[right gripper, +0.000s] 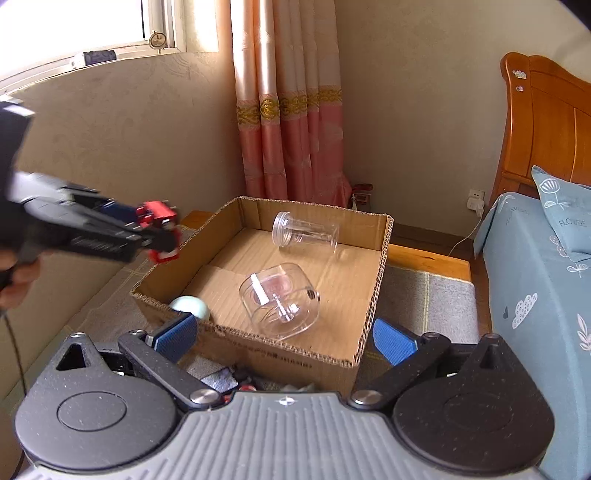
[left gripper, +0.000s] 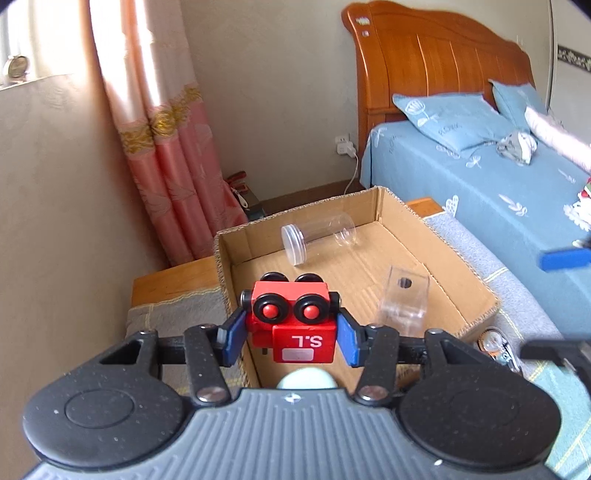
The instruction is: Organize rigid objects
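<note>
Two grippers in our hands: the left gripper (left gripper: 291,332) is pinching a red toy train (left gripper: 293,319) dead centre between its pads, hanging over the cardboard box's (right gripper: 258,354) near rim. Our right gripper (right gripper: 284,338) is spread wide, nothing in it, with a clear jar (right gripper: 280,293) at 12 o'clock inside the box.

Pink curtain (right gripper: 291,110) with gold band hangs beside the window (right gripper: 74,22). Wooden headboard (left gripper: 436,62) backs a bed with blue sheet (left gripper: 498,192) and pillows (left gripper: 447,118). Wall socket (left gripper: 343,144) holds a white charger.
</note>
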Demonstrator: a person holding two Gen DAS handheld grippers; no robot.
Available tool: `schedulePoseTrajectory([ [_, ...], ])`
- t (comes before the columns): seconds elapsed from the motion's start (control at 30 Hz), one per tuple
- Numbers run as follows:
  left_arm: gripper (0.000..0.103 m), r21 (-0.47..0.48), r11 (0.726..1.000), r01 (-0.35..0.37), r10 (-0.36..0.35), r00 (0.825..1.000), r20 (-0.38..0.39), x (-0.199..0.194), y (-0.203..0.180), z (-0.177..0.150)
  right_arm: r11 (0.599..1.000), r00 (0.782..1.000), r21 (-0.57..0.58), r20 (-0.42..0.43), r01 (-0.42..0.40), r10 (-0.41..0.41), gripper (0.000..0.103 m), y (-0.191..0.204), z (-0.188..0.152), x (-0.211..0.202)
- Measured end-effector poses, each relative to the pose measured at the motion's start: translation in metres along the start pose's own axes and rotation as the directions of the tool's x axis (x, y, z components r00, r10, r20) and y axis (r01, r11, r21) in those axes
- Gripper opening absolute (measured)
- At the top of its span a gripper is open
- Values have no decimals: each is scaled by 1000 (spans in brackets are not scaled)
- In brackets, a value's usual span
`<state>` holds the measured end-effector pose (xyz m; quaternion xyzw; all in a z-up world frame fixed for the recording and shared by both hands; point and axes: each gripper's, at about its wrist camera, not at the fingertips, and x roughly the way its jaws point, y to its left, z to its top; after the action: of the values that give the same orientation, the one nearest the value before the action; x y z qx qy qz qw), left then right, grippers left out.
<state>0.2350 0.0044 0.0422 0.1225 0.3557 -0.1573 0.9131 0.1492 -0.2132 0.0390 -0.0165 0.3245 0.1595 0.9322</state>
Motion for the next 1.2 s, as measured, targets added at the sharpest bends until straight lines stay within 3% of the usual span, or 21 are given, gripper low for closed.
schedulePoseTrajectory([
  [0.13, 50, 31, 999, -10, 11, 999, -40, 25, -4, 15, 1000, 1000, -20, 20, 18, -18, 103, 7, -9, -22],
  [0.47, 50, 2, 1000, -25, 25, 990, -139, 86, 1, 33, 997, 995, -8, 64, 83, -82, 103, 5, -31, -58],
  [0.53, 61, -13, 999, -53, 51, 991, -124, 89, 4, 37, 995, 994, -8, 60, 97, -96, 103, 4, -33, -58],
  [0.57, 69, -11, 998, -69, 67, 992, -111, 88, 5, 39, 995, 994, -4, 58, 96, -96, 103, 5, -35, -59],
  [0.6, 87, -6, 996, -87, 86, 992, -96, 87, 5, 40, 996, 994, 1, 57, 92, -92, 103, 4, -36, -59],
  [0.63, 94, 1, 994, -108, 108, 991, -80, 83, 4, 39, 996, 994, 5, 56, 90, -90, 103, 4, -37, -60],
  [1.1, 94, 27, 997, -77, 77, 997, -22, 18, -7, 9, 992, 993, 70, 41, 104, -107, 103, 12, -61, -59],
  [1.2, 95, 12, 997, -75, 75, 997, 26, 0, -14, -3, 990, 993, 87, 27, 113, -115, 103, 16, -73, -58],
])
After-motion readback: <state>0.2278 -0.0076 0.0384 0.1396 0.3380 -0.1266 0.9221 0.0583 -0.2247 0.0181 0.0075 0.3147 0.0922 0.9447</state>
